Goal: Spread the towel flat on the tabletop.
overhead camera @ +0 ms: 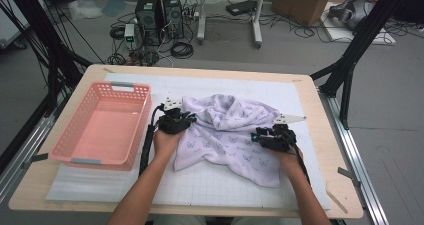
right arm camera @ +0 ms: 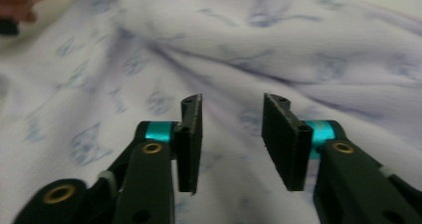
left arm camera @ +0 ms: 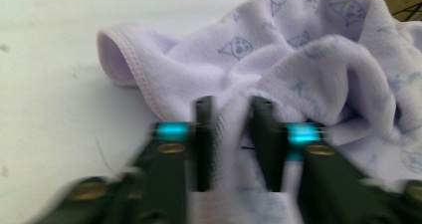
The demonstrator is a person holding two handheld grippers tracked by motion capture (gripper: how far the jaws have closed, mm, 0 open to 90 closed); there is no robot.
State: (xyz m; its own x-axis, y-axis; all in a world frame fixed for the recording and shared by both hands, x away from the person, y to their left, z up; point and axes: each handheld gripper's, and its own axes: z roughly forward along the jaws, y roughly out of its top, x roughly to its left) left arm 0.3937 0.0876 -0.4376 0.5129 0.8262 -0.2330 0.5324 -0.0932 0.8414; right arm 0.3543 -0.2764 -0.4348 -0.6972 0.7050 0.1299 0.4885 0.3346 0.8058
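A lilac towel (overhead camera: 225,130) printed with small cat faces lies crumpled on the white mat in the middle of the table. My left gripper (overhead camera: 187,119) is at the towel's left edge. In the left gripper view its jaws (left arm camera: 233,104) stand a little apart with a raised fold of the towel (left arm camera: 308,59) between them, and the pads do not clearly press on it. My right gripper (overhead camera: 257,135) is at the towel's right side. Its jaws (right arm camera: 231,102) are open just above the towel (right arm camera: 249,45), with nothing between them.
A pink plastic basket (overhead camera: 72,119) stands on the left part of the table, a hand's width from my left gripper. The white gridded mat (overhead camera: 200,185) covers most of the wooden tabletop (overhead camera: 200,70). Black frame posts flank both sides.
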